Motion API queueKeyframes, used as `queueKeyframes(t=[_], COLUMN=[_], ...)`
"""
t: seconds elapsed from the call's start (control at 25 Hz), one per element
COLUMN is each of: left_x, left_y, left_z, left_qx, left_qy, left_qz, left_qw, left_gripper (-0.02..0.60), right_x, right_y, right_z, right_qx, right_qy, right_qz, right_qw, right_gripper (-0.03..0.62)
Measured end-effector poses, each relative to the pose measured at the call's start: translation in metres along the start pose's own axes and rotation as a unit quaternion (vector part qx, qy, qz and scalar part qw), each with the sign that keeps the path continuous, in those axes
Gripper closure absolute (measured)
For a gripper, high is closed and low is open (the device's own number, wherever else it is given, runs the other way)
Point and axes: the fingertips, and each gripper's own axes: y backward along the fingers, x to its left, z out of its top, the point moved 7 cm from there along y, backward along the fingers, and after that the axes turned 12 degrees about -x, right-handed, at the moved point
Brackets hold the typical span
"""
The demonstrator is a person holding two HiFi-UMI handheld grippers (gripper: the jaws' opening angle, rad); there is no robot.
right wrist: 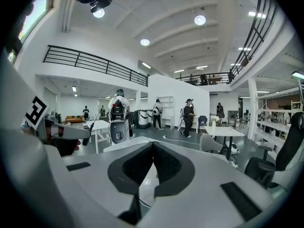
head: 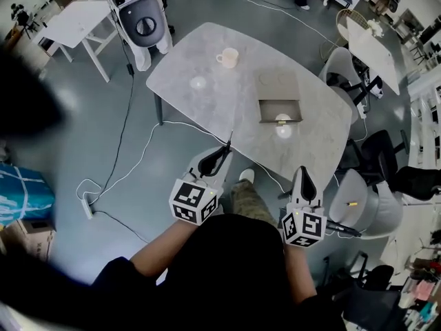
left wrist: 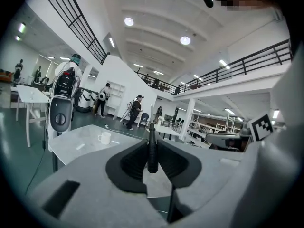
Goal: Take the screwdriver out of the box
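My left gripper (head: 223, 152) is shut on a screwdriver (head: 228, 143) with a black handle, its thin shaft pointing away toward the table. In the left gripper view the handle (left wrist: 152, 151) stands upright between the jaws, which press it from both sides. The tan box (head: 279, 102) lies open on the grey marble table (head: 207, 102), far ahead of both grippers. My right gripper (head: 304, 176) hovers off the table's near edge with its jaws together and nothing in them; the right gripper view shows the tips (right wrist: 152, 145) touching.
A white mug (head: 228, 58) stands at the table's far side. Grey chairs (head: 362, 202) crowd the right and near edges. A white cable with a power strip (head: 87, 206) trails over the floor on the left. A grey machine (head: 143, 19) and white tables stand beyond.
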Motion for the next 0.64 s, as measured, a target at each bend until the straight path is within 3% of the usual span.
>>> queueKeyframes(t=[0.64], left_x=[-0.010], left_y=[-0.035], left_z=[0.005], left_qx=[-0.002], left_qy=[-0.013], left_qz=[-0.013], left_qw=[0.9998], left_gripper=[0.509], right_x=[-0.024], right_y=[-0.014], right_z=[-0.004], right_qx=[0.002], right_qy=[0.001], right_qz=[-0.010], right_qw=[1.000], right_gripper=[0.583])
